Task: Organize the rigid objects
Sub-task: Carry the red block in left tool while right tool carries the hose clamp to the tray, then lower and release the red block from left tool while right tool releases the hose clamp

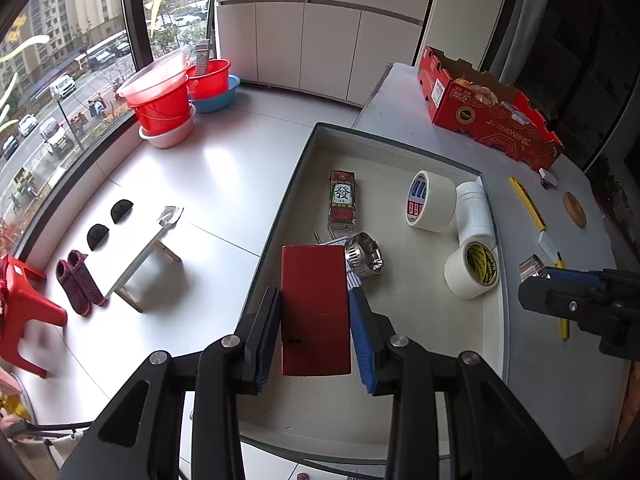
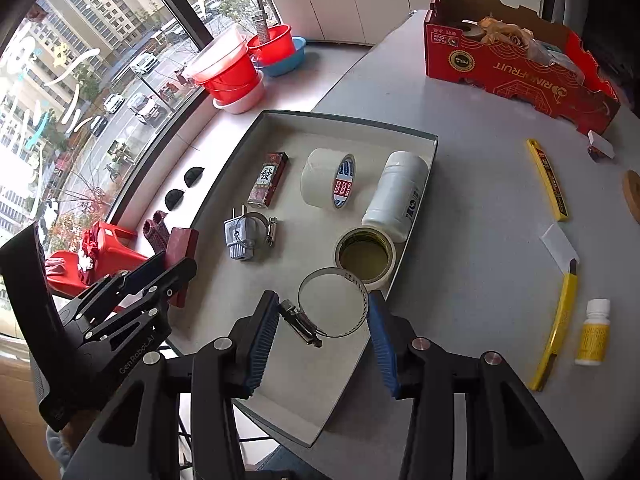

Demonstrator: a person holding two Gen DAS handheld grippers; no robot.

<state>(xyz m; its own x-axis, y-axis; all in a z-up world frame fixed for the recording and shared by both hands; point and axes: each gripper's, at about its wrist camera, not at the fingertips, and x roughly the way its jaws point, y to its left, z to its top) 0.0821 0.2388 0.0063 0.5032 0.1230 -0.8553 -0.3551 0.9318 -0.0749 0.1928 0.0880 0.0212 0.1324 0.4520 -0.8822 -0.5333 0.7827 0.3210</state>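
My left gripper (image 1: 314, 312) is shut on a dark red box (image 1: 315, 308) and holds it over the near left part of the grey tray (image 1: 400, 368). In the right wrist view the left gripper (image 2: 160, 276) and the red box (image 2: 182, 252) show at the tray's left edge. My right gripper (image 2: 320, 320) is shut on a metal hose clamp (image 2: 332, 308) held above the tray's near right corner (image 2: 352, 380). In the tray lie a mahjong-print box (image 1: 342, 200), two tape rolls (image 1: 430, 200) (image 1: 474, 270), a white bottle (image 1: 474, 212), a second hose clamp (image 1: 364, 256) and a grey plug (image 2: 240, 236).
On the table (image 2: 460, 128) right of the tray lie a yellow cutter box (image 2: 548, 178), a yellow utility knife (image 2: 556, 328), a small white bottle (image 2: 594, 332), a wooden coaster (image 2: 634, 196) and a red fruit carton (image 2: 516, 60). Red basins (image 1: 168, 92) and a stool (image 1: 140, 256) stand on the floor at left.
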